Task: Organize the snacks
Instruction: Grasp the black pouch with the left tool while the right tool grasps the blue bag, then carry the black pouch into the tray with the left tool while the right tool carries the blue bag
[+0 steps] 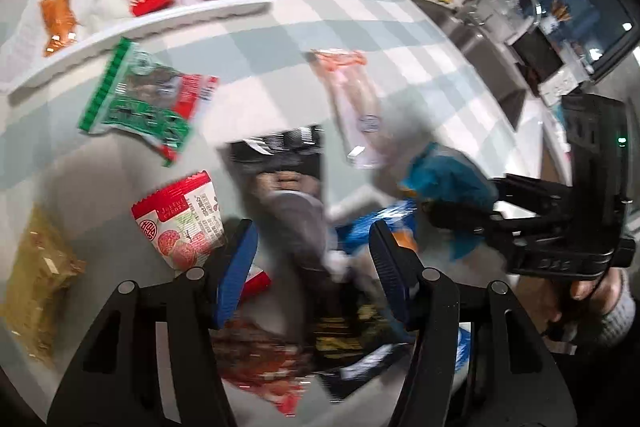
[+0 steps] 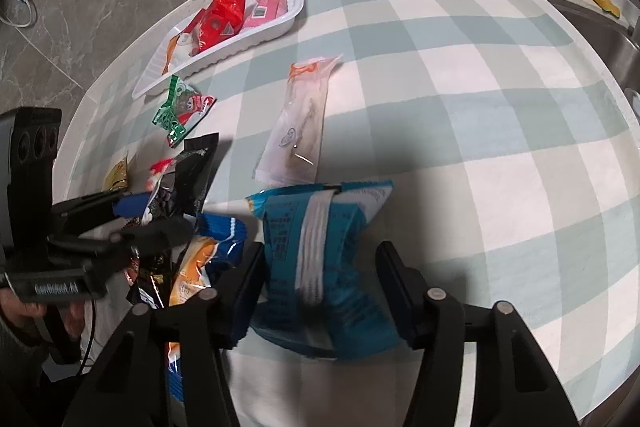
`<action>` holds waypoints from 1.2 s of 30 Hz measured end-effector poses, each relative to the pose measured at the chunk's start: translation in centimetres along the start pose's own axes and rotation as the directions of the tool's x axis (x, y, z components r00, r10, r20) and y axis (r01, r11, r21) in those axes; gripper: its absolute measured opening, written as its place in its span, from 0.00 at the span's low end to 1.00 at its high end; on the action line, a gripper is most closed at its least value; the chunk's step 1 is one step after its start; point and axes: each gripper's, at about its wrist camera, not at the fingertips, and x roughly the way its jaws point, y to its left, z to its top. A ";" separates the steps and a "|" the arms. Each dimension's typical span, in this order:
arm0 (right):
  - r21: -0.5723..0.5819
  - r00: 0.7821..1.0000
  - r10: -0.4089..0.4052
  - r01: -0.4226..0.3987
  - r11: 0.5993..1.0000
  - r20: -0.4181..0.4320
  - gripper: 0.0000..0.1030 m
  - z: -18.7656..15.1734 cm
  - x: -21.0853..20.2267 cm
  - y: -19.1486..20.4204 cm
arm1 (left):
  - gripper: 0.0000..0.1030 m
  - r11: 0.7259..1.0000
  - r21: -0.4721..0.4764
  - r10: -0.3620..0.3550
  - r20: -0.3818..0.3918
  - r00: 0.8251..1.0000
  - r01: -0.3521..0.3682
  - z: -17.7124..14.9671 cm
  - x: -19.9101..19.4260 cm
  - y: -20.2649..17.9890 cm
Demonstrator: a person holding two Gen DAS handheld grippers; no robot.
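Note:
A white tray [image 2: 256, 41] at the far left holds red, pink and orange snack packs; it also shows in the left wrist view [image 1: 160, 21]. My right gripper [image 2: 320, 267] is open, with a teal snack bag [image 2: 320, 259] between its fingers, lying on the checked cloth. My left gripper [image 1: 312, 247] is open over a blurred black packet [image 1: 288, 187]; in the right wrist view the left gripper [image 2: 148, 215] is beside that black packet [image 2: 188, 179]. A green packet [image 2: 180, 111], a pale long packet [image 2: 300, 123] and a red-white packet [image 1: 180, 223] lie loose.
A blue-orange packet [image 2: 212, 251] and dark packets lie by the right gripper's left finger. A yellow packet [image 1: 36, 287] lies at the near left. A sink [image 2: 600, 35] is at the right edge. The table edge curves along the left, above grey floor.

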 end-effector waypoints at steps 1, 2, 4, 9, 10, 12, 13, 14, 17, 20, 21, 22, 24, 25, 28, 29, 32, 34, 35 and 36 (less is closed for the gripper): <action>-0.001 1.000 0.000 0.000 1.000 -0.001 0.55 0.0 0.0 0.0 | 0.54 1.000 0.008 0.006 -0.004 1.000 -0.006 0.0 -0.1 0.1; -0.004 1.000 -0.002 0.002 1.000 -0.001 0.55 0.0 0.0 0.0 | 0.54 1.000 0.009 0.009 -0.006 1.000 -0.009 0.0 -0.1 0.2; -0.011 1.000 -0.007 0.007 1.000 -0.001 0.55 -0.1 0.0 0.1 | 0.54 1.000 0.020 0.017 -0.012 1.000 -0.017 0.0 0.0 0.2; -0.033 1.000 -0.024 0.024 0.999 0.001 0.53 0.1 0.2 0.4 | 0.54 0.992 0.090 0.085 -0.020 0.996 -0.083 -0.5 0.4 -1.1; -0.037 1.000 -0.025 0.025 0.999 0.002 0.52 0.1 0.2 0.5 | 0.54 0.990 0.105 0.101 -0.021 0.995 -0.098 -0.5 0.5 -1.3; -0.047 1.000 -0.024 0.024 0.999 -0.003 0.50 0.1 0.2 0.4 | 0.55 0.986 0.121 0.115 -0.022 0.993 -0.111 -0.7 0.6 -1.6; -0.047 1.000 -0.021 0.021 0.999 -0.003 0.50 0.2 0.2 0.4 | 0.56 0.984 0.132 0.121 -0.023 0.992 -0.117 -0.7 0.7 -1.7; -0.046 1.000 -0.019 0.019 0.999 -0.003 0.50 0.2 0.2 0.3 | 0.57 0.983 0.139 0.123 -0.023 0.992 -0.119 -0.7 0.7 -1.8; -0.044 1.000 -0.014 0.014 0.999 -0.002 0.49 0.1 0.2 0.2 | 0.61 0.976 0.172 0.140 -0.017 0.990 -0.135 -0.9 1.0 -2.4; -0.046 1.000 -0.013 0.013 0.999 0.001 0.48 0.0 0.1 0.2 | 0.64 0.958 0.226 0.181 -0.006 0.984 -0.175 -1.3 1.5 -3.3; -0.046 1.000 -0.013 0.013 0.999 0.002 0.48 0.0 0.1 0.2 | 0.64 0.951 0.244 0.196 -0.003 0.981 -0.189 -1.4 1.7 -3.6; -0.045 1.000 -0.011 0.011 0.999 0.004 0.48 0.0 0.1 0.2 | 0.64 0.946 0.256 0.205 0.000 0.979 -0.198 -1.5 1.7 -3.7; -0.042 1.000 -0.006 0.007 0.999 0.007 0.48 0.0 0.1 0.1 | 0.64 0.947 0.254 0.204 0.004 0.979 -0.198 -1.5 1.8 -3.7; -0.043 1.000 -0.005 0.006 0.999 0.009 0.48 -0.1 0.1 0.1 | 0.64 0.949 0.249 0.199 0.007 0.980 -0.195 -1.5 1.7 -3.6; -0.050 1.000 -0.009 0.009 0.999 0.015 0.47 -0.2 0.0 0.2 | 0.49 0.944 0.246 0.219 0.028 0.975 -0.219 -1.7 1.6 -3.6; -0.050 1.000 -0.010 0.011 0.999 0.019 0.47 -0.3 -0.1 0.2 | 0.44 0.939 0.254 0.231 0.036 0.972 -0.232 -1.8 1.5 -3.6; -0.042 0.999 0.000 0.001 0.999 0.034 0.44 -0.4 -0.2 -0.1 | 0.20 0.949 0.232 0.211 0.037 0.977 -0.214 -1.7 1.0 -3.2; -0.016 0.999 0.033 -0.032 0.999 0.038 0.42 -0.4 -0.3 -0.6 | 0.19 0.967 0.192 0.163 0.033 0.986 -0.167 -1.7 0.7 -2.6; 0.002 0.998 0.052 -0.053 0.999 0.038 0.42 -0.4 -0.3 -1.0 | 0.19 0.975 0.173 0.136 0.027 0.990 -0.138 -1.7 0.6 -2.4; 0.031 0.996 0.086 -0.087 0.996 0.040 0.41 -0.4 -0.4 -1.5 | 0.19 0.985 0.142 0.093 0.020 0.995 -0.095 -1.7 0.5 -2.0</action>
